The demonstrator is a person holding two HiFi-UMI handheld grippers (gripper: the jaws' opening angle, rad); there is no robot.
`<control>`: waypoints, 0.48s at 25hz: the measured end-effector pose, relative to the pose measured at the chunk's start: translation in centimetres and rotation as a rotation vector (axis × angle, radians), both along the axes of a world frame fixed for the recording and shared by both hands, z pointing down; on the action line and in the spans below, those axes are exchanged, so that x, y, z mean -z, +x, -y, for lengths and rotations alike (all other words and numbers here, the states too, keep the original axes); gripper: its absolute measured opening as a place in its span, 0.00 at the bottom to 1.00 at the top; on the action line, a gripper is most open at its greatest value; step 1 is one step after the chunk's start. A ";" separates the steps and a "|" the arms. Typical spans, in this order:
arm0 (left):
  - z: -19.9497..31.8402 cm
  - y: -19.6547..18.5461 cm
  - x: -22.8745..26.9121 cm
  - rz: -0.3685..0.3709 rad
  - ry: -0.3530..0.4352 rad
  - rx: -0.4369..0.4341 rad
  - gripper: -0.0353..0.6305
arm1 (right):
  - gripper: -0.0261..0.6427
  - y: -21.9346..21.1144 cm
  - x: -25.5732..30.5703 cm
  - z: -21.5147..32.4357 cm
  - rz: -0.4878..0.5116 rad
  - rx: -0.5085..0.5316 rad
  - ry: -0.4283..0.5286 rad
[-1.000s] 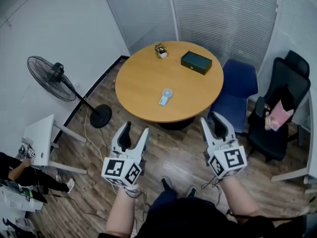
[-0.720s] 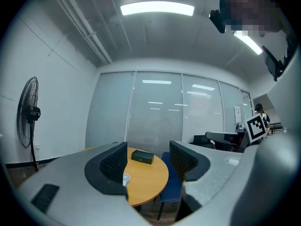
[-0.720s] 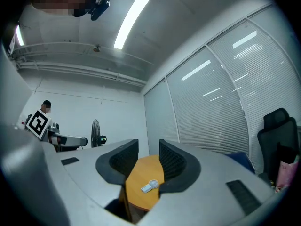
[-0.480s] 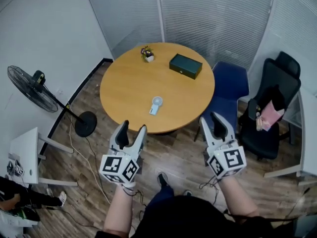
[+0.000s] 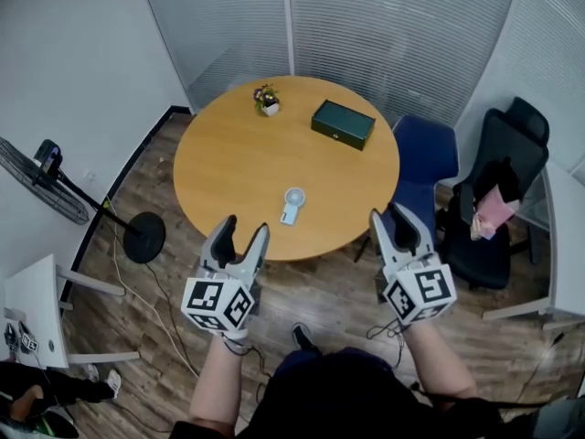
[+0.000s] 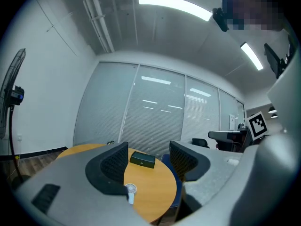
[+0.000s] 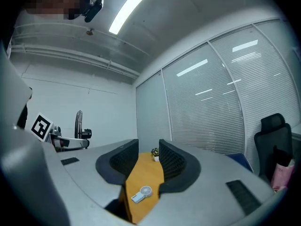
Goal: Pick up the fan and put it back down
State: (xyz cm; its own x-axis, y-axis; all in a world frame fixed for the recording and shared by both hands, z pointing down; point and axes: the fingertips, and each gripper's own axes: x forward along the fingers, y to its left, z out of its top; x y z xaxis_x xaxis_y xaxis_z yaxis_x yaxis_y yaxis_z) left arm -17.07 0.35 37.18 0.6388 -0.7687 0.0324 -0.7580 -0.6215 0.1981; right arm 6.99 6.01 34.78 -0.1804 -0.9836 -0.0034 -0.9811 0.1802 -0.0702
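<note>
**Both grippers released, short of the round tabletop; hand fan lies untouched**

A small hand fan (image 5: 292, 205) lies flat on the round wooden tabletop (image 5: 228, 158), toward its near edge, with its round white head pointing far and its handle pointing near. Nothing touches it.

The left gripper (image 5: 245, 227) hangs over the wood floor (image 5: 311, 291) just short of the tabletop's near edge, to the left of the fan. Its jaws stand wide apart and hold nothing. In the left gripper view (image 6: 148, 159) the fan (image 6: 130, 192) shows low, beside the left jaw and well beyond it.

The right gripper (image 5: 391, 219) hangs near the tabletop's near-right edge, also released and empty. In the right gripper view (image 7: 148, 157) the fan (image 7: 141, 194) shows through the gap between the jaws, well beyond them.

On the far side of the tabletop stand a green box (image 5: 343, 123) and, to its left, a potted plant (image 5: 266, 99). A standing fan (image 5: 55, 186) stands on the floor at far left. A blue chair (image 5: 425, 158) sits just right of the tabletop, with a black chair (image 5: 507, 190) further right.
</note>
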 end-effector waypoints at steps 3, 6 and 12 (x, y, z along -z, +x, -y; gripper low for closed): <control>1.7 -1.0 -1.4 0.000 -0.017 -0.015 0.46 | 0.25 -1.3 -0.6 1.3 -0.005 -0.010 -0.022; 2.5 -1.4 -3.0 -0.003 -0.046 -0.028 0.46 | 0.25 -2.2 -1.4 2.0 -0.012 -0.012 -0.047; 3.7 -0.6 -5.0 0.002 -0.082 -0.054 0.46 | 0.24 -2.0 -2.3 3.1 -0.002 -0.025 -0.061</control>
State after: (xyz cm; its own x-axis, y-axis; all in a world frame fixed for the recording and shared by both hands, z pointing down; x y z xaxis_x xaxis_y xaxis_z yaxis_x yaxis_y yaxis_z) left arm -17.65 -3.35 42.18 0.6794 -0.7275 0.0958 -0.7240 -0.6435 0.2484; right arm 5.01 2.92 37.07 -0.1562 -0.9861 0.0572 -0.9853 0.1516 -0.0783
